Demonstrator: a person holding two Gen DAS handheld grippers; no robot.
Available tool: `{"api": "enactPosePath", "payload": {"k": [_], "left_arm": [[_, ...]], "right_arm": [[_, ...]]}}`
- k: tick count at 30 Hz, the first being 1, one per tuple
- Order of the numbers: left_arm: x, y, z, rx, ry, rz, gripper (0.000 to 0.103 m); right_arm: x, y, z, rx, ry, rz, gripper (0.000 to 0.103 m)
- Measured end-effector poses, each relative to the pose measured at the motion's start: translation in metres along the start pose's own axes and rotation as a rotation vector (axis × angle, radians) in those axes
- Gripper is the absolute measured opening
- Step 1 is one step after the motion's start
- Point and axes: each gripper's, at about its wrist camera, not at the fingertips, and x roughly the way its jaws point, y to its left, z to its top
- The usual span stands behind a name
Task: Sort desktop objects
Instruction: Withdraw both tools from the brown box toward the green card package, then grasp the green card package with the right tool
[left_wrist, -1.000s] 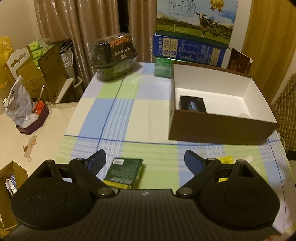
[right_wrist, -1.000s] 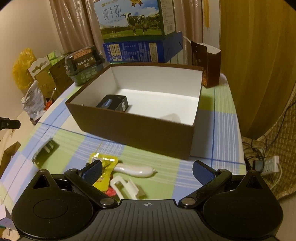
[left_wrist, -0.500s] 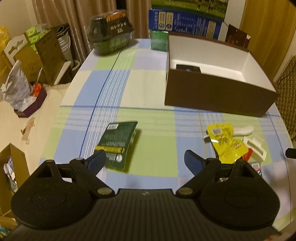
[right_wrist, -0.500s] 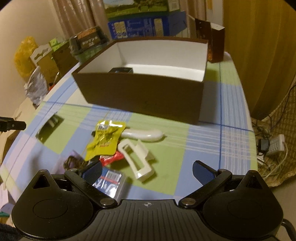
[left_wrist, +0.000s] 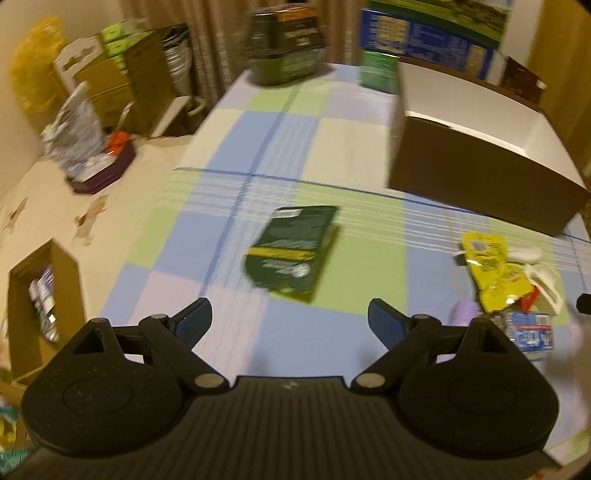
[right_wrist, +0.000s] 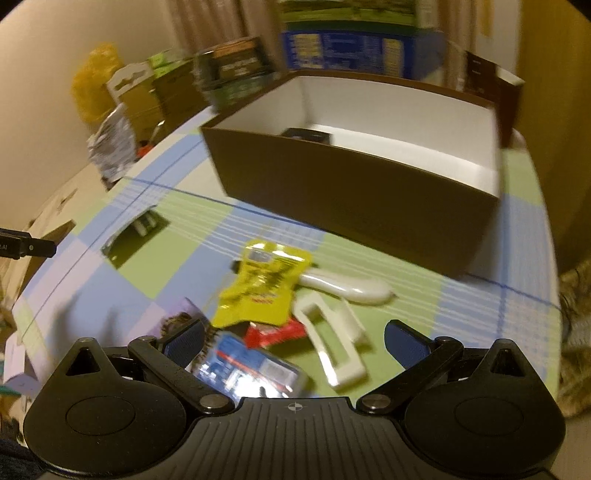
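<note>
Brown cardboard, white inside, makes the open box I am sorting into, and so far I see only one small dark rectangular object lying on its floor near the far left corner. Nearly everything else waits outside it on the blue-and-green checked tablecloth. A dark green flat packet with a yellow band lies alone in front of my left gripper, whose jaws stand wide apart with nothing between them. Off to my right sits the main heap: a crumpled yellow foil sachet overlapping a white rounded plastic piece, a white rectangular plastic clip frame, a red wrapper and a blue-printed blister pack, all touching or overlapping. My right gripper hangs just above that heap, jaws spread and empty too. I judge the sorting barely begun: one item boxed, the green packet and the whole heap left.
</note>
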Motion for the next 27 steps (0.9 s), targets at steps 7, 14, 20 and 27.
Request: {"api": "enactPosePath", "payload": {"k": [7, 14, 20, 27], "left_arm": [[-0.001, 0.054, -0.015, -0.118, 0.023, 0.098, 0.089], [0.012, 0.096, -0.018, -0.204, 0.044, 0.162, 0.089], [0.038, 0.099, -0.01, -0.205, 0.069, 0.137, 0.089], [0.077, 0.1, 0.012, -0.176, 0.092, 0.108, 0.089]], "right_arm": [[0.041, 0.031, 0.023, -0.131, 0.012, 0.088, 0.101], [0.095, 0.067, 0.048, -0.272, 0.048, 0.167, 0.101], [0.141, 0.102, 0.067, -0.387, 0.072, 0.213, 0.1], [0.186, 0.13, 0.085, -0.445, 0.093, 0.259, 0.089]]}}
